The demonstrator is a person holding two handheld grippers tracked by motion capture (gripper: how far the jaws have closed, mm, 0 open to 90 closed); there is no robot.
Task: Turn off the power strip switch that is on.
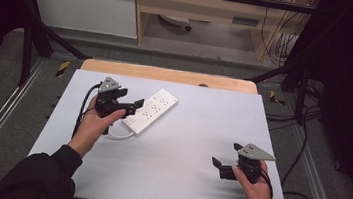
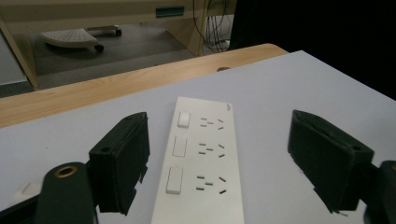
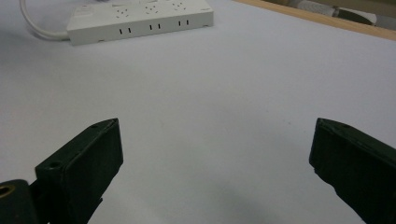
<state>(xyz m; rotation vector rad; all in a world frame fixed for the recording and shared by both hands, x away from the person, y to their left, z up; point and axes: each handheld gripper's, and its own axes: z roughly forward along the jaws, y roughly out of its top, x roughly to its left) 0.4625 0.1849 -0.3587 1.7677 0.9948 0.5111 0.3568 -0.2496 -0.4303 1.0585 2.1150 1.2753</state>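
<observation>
A white power strip [image 1: 153, 111] lies left of centre on the worktop [image 1: 201, 132], its long axis running near-left to far-right. The left gripper [image 1: 131, 105] hovers released over it; the right gripper [image 1: 223, 161], also released, sits near right.

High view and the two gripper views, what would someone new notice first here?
A white power strip lies alone on the pale blue table, toward its far left. The left tool hangs right over it with its jaws wide open, the strip showing between them in the left gripper view. The right tool, also open, sits apart near the front right.
</observation>
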